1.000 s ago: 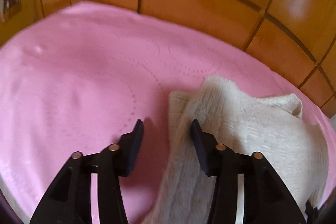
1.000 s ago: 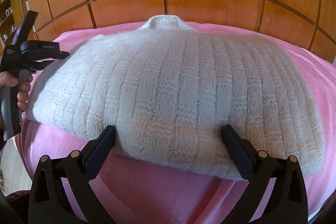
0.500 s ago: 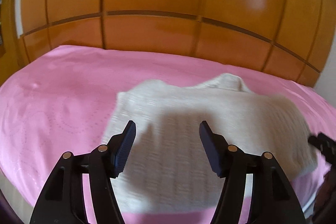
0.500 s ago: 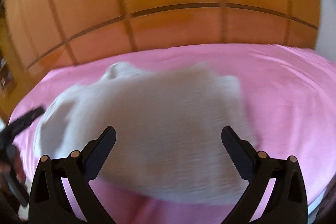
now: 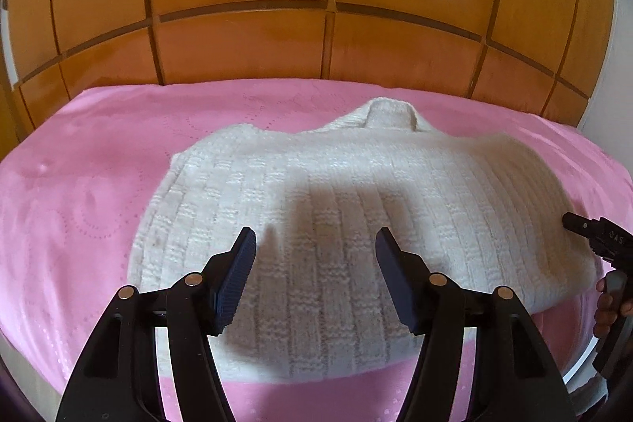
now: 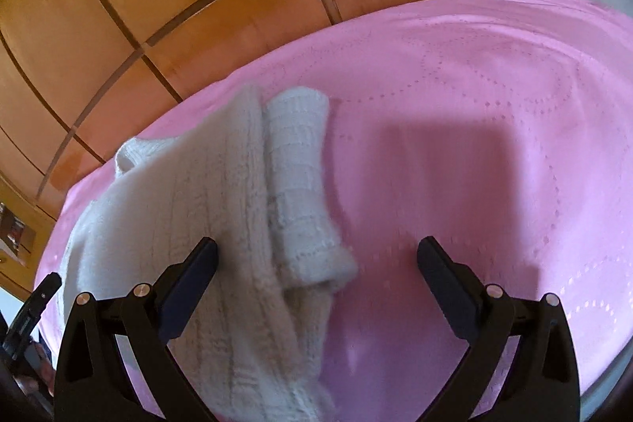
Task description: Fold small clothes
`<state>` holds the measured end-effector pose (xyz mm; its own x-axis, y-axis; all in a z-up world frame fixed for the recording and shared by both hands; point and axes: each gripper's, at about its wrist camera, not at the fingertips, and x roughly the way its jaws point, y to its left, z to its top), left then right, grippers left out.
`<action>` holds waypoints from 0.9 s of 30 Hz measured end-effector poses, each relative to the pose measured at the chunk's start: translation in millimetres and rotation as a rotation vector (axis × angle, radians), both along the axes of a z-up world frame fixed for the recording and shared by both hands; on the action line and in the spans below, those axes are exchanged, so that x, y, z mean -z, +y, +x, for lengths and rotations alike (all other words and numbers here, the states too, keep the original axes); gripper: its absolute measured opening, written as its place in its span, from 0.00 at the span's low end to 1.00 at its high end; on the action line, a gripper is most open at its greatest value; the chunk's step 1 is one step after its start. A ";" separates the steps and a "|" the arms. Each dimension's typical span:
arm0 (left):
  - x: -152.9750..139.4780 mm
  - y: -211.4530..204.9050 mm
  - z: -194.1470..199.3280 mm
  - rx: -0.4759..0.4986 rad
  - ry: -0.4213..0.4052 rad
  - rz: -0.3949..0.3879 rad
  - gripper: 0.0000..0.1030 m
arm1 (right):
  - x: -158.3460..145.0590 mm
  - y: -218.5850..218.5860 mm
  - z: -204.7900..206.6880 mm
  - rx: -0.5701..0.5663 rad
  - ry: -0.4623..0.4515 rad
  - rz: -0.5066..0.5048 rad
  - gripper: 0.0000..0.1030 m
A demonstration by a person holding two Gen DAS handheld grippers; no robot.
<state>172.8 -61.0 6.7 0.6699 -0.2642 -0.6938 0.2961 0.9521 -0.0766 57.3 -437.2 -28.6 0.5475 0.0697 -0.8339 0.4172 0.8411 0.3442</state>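
A cream ribbed knit sweater (image 5: 336, 192) lies flat on the pink bedspread (image 5: 79, 192), collar toward the wooden headboard. My left gripper (image 5: 314, 260) is open and empty, hovering over the sweater's near hem. In the right wrist view the sweater's right edge (image 6: 221, 224) and a folded sleeve with its cuff (image 6: 304, 208) lie on the spread. My right gripper (image 6: 316, 271) is wide open and empty, straddling that cuff edge; its body shows at the right edge of the left wrist view (image 5: 597, 236).
A glossy wooden panelled headboard (image 5: 316, 18) stands behind the bed. Pink bedspread (image 6: 494, 145) stretches to the right of the sweater. The other gripper's tip (image 6: 35, 299) shows at the lower left of the right wrist view.
My left gripper swung from the sweater's left side to face it squarely from the hem. My right gripper moved right, from the hem's middle to the sweater's right sleeve edge.
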 end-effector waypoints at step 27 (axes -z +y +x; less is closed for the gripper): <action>21.6 -5.7 12.8 0.032 0.080 -0.059 0.56 | -10.4 28.2 -3.4 -0.153 0.046 0.146 0.19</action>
<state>185.6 -66.8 -14.8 0.6036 -0.3263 -0.7275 0.3167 0.9355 -0.1569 53.9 -409.0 -18.2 0.4828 0.2708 -0.8328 0.3069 0.8384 0.4505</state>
